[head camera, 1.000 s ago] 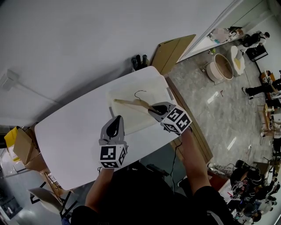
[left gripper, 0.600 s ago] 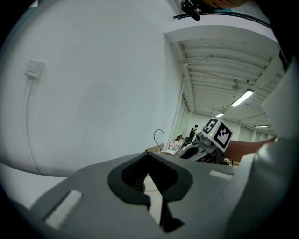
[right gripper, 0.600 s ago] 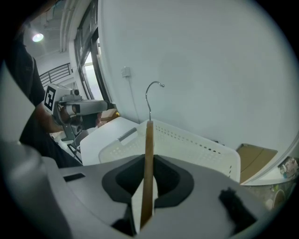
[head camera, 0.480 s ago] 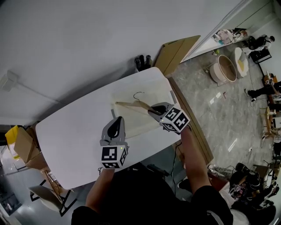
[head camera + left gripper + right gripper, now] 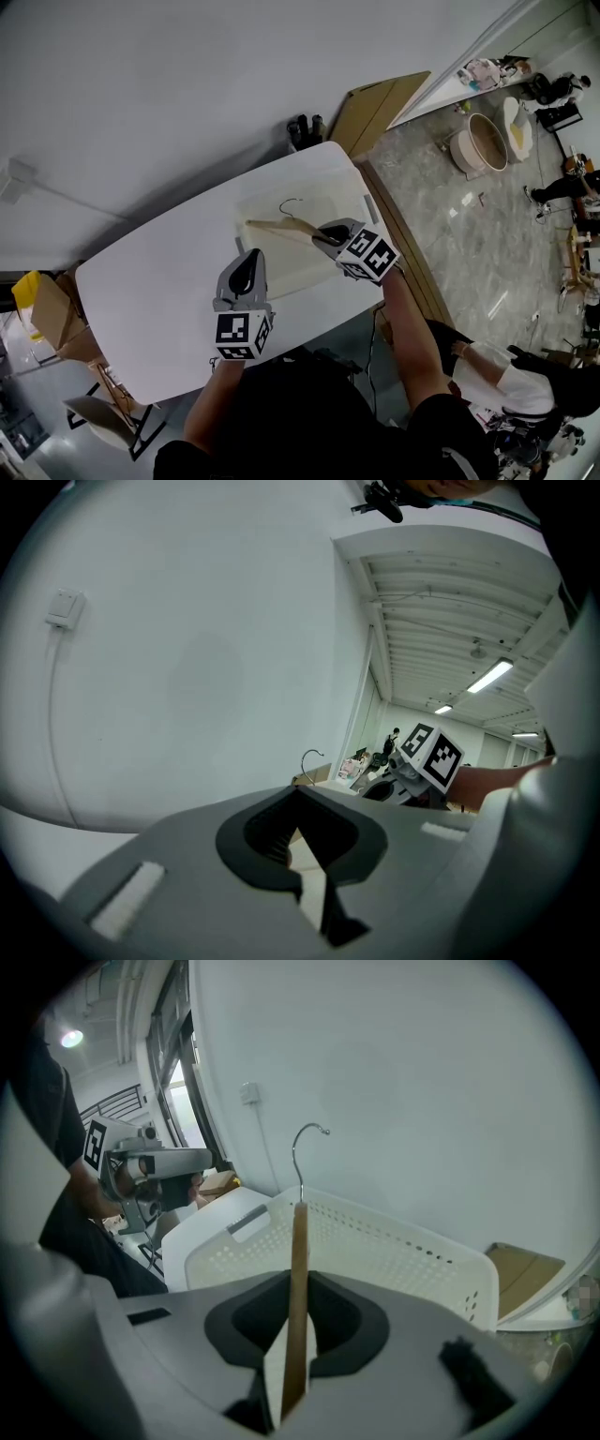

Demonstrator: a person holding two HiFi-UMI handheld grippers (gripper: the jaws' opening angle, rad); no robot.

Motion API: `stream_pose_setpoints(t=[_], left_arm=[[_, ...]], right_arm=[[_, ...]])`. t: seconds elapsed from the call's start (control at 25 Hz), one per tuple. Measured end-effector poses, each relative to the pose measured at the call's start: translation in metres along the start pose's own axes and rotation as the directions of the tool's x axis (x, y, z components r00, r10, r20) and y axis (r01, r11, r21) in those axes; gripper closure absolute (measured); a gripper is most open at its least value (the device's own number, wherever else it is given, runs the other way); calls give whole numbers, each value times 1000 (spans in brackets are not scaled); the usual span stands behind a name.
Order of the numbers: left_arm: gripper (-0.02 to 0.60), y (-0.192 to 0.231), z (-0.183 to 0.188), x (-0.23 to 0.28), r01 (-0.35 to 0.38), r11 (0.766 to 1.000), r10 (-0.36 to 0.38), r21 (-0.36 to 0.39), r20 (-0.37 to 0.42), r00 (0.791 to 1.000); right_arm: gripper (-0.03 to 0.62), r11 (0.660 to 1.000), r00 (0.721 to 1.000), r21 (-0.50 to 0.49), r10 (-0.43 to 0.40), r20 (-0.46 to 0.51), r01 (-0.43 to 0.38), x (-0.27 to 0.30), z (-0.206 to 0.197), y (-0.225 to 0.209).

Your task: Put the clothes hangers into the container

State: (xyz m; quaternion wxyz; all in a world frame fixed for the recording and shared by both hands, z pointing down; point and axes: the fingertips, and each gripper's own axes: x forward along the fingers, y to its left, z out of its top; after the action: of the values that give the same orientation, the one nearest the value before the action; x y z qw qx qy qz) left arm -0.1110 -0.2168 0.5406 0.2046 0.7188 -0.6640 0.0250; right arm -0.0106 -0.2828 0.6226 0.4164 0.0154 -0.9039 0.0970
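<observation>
A white perforated container (image 5: 261, 208) stands on the white table (image 5: 150, 281), at its right end. My right gripper (image 5: 330, 233) is shut on one end of a wooden clothes hanger (image 5: 279, 225) and holds it over the container. The hanger's metal hook (image 5: 288, 203) points toward the far wall. In the right gripper view the hanger (image 5: 298, 1260) stands edge-on between the jaws of the right gripper (image 5: 294, 1335), with its hook (image 5: 302, 1143) above the container (image 5: 394, 1246). My left gripper (image 5: 247, 274) hovers over the table just left of the container, shut and holding nothing (image 5: 300, 841).
Cardboard sheets (image 5: 373, 111) and a dark object (image 5: 305, 131) lean by the wall beyond the table. Boxes (image 5: 42, 305) and a chair (image 5: 98, 417) stand off the table's left end. Tiled floor lies to the right, with a person (image 5: 506, 375) at lower right.
The right gripper and hanger have drifted slightly left over the container. The left gripper has held still. A person has come into view at lower right.
</observation>
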Motion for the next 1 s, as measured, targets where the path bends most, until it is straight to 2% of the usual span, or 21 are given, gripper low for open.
stream_pose_setpoints(t=[0.76,1.0], left_arm=[[577,2,0,12,6,1000,-6,-4,-11,1000],[577,6,1,13,10,1000,-10,-6,-12,1000]], right_arm=[[533,1000,1000,17,17,-20,-17,18,-8,-13],[531,1000,1000,4,-7,-19,7,19,-5,-17]])
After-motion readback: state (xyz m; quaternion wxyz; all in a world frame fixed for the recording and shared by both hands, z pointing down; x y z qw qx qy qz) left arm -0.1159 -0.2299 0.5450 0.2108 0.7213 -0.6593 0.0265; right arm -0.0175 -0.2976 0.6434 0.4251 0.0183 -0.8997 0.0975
